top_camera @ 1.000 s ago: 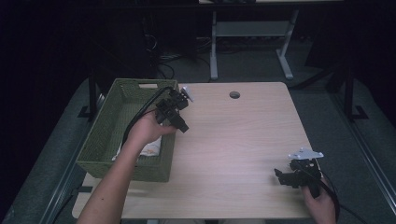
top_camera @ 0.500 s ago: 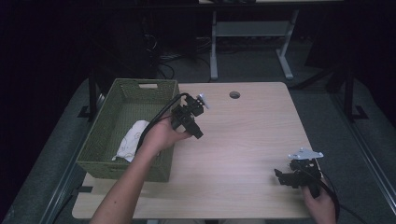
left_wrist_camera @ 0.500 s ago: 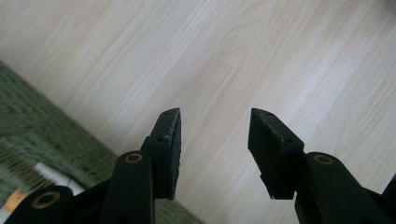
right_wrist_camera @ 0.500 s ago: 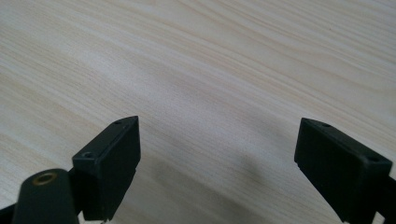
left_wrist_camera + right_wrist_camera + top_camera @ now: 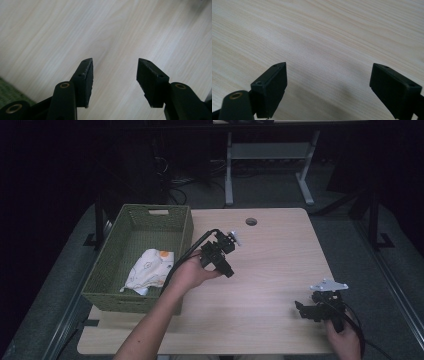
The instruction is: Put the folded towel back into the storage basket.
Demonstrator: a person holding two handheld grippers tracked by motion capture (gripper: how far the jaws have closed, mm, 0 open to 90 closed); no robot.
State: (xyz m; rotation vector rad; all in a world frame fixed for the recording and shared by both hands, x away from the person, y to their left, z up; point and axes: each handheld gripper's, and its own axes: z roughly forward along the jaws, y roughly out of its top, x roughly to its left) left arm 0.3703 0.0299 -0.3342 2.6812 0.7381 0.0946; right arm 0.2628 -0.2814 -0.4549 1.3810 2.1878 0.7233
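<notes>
A green woven basket [image 5: 107, 270] stands at the table's left edge, and a white cloth with orange print [image 5: 148, 270] lies crumpled inside it. My left gripper [image 5: 227, 270] hovers over the wood just right of the basket, open with nothing between its jaws; the left gripper view shows the gripper [image 5: 115, 75] above bare tabletop. My right gripper [image 5: 301, 309] rests near the front right corner of the table, also open and empty, and the right gripper view shows that gripper [image 5: 328, 82] with its jaws wide apart over bare wood.
The light wooden table [image 5: 280, 255] has a round cable hole [image 5: 251, 221] near its far edge. A white desk frame [image 5: 267, 155] stands on the dark floor behind. Cables trail from both grippers.
My left gripper has moved out of the basket and to the right over the table, leaving the cloth in the basket. The right gripper has stayed put.
</notes>
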